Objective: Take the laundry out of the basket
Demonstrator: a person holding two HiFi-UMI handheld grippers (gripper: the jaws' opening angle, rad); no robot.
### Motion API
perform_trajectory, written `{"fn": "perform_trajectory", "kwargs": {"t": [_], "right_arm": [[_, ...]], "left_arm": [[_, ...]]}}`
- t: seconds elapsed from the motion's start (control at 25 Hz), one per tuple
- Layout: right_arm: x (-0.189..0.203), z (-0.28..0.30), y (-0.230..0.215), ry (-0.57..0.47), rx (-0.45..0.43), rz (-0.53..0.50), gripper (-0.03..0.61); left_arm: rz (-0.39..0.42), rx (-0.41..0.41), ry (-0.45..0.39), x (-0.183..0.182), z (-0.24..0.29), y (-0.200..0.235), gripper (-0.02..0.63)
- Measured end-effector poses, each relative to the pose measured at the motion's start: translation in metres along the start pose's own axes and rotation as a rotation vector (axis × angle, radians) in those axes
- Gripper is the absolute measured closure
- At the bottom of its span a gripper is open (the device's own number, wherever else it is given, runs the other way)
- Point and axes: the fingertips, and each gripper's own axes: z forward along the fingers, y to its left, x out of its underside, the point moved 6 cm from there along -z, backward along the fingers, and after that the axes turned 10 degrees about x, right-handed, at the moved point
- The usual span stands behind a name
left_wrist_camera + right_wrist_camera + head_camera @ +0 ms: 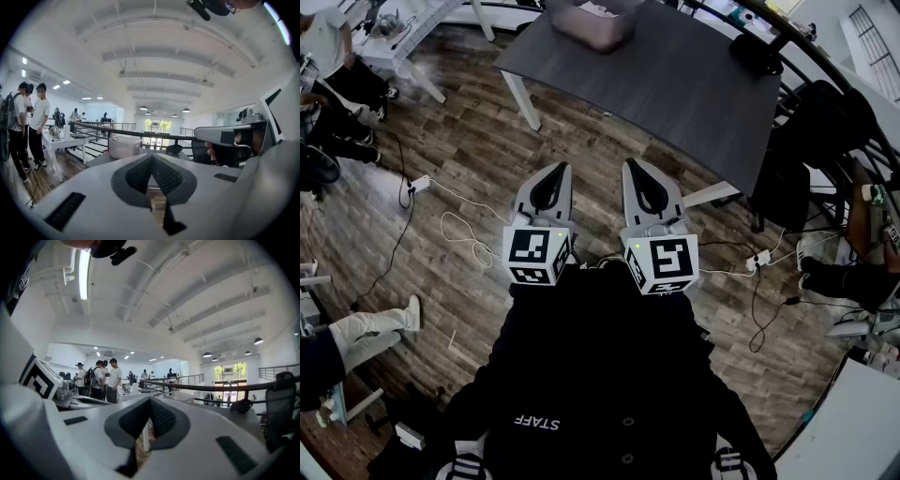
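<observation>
Basket (pixel 592 22) sits at the far end of the dark grey table (pixel 675 94), a pale tub near the edge, well apart from both grippers. Something light lies inside it; whether it is cloth cannot be made out from here. In the left gripper view the same basket (pixel 123 146) shows beyond the jaw tips, standing on the table top.

Person stands back from the table on the wood-plank floor (pixel 469 159), holding both tools out in front, side by side and roughly level.

Left gripper (pixel 559 170): jaws together, tips meeting, nothing between the pads; its own view (pixel 151 157) shows only floor through the gap behind the tips.

Right gripper (pixel 634 167): jaws likewise drawn together and empty; its own view (pixel 149 401) shows a white table leg and floor through the opening.

White cables (pixel 455 225) trail across the floor to the left of the grippers. A black office chair (pixel 825 131) stands at the right side of the table. Several people (pixel 105 380) stand grouped by a white table further off. A dark railing (pixel 122 132) runs behind the basket.
</observation>
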Motion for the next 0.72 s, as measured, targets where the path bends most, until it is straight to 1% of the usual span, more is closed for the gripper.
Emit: {"fn": "perform_trajectory", "kwargs": {"t": [0.4,0.72], "right_arm": [[0.007,-0.003,-0.017,-0.012,0.001,0.018,0.565],[0.022,-0.003,-0.031,0.004,-0.038,0.028,0.565]], "left_arm": [[0.006,-0.012,0.002,0.003,0.013,-0.013,0.612],[-0.007,-0.039,0.035,0.018,0.023,-0.022,0.612]]}}
